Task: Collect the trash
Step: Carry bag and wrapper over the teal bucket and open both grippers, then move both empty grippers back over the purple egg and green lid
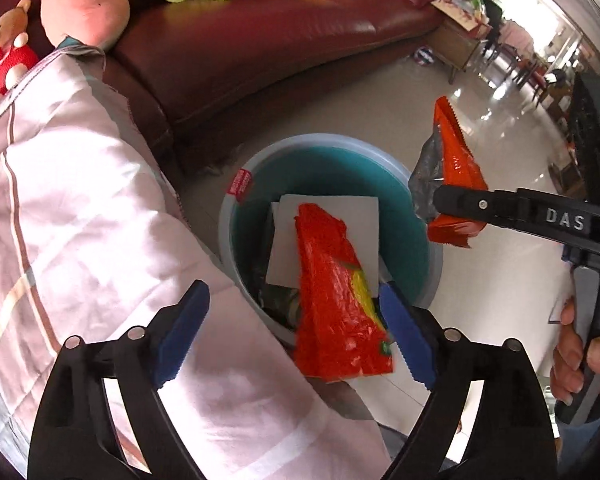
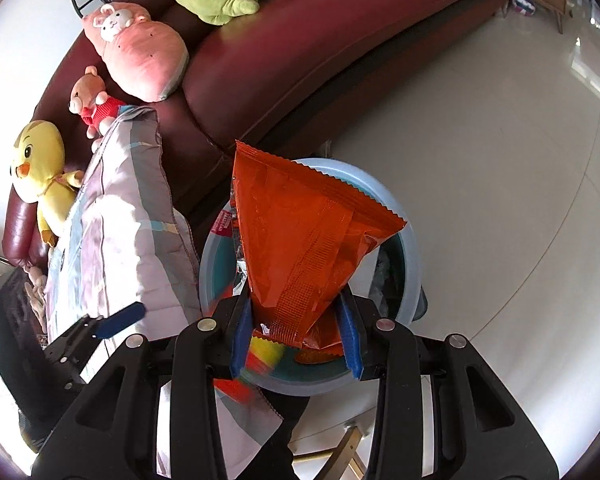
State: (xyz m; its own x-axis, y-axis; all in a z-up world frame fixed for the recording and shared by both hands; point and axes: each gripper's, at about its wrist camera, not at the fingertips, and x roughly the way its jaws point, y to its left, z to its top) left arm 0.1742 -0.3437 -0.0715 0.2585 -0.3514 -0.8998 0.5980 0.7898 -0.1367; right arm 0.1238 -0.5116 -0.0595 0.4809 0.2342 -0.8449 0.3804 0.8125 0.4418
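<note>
A round bin (image 1: pixel 416 184) with a pale blue rim and teal inside stands on the floor by the sofa; it shows in the right wrist view too (image 2: pixel 408 240). White paper (image 1: pixel 340 216) lies inside it. My left gripper (image 1: pixel 288 332) is open above the bin's near edge. A red and yellow snack wrapper (image 1: pixel 332 304) is beside its right pad, over the bin; I cannot tell if they touch. My right gripper (image 2: pixel 296 332) is shut on an orange wrapper (image 2: pixel 300 240) and holds it over the bin. It also shows in the left wrist view (image 1: pixel 458 168), at the bin's right.
A dark red leather sofa (image 1: pixel 260 40) curves behind the bin, with plush toys (image 2: pixel 140 56) on it. A pink quilt (image 1: pixel 80 220) hangs close to the bin's left side. Glossy tiled floor (image 2: pixel 500 160) spreads to the right. A wooden table (image 1: pixel 460 44) stands at the far right.
</note>
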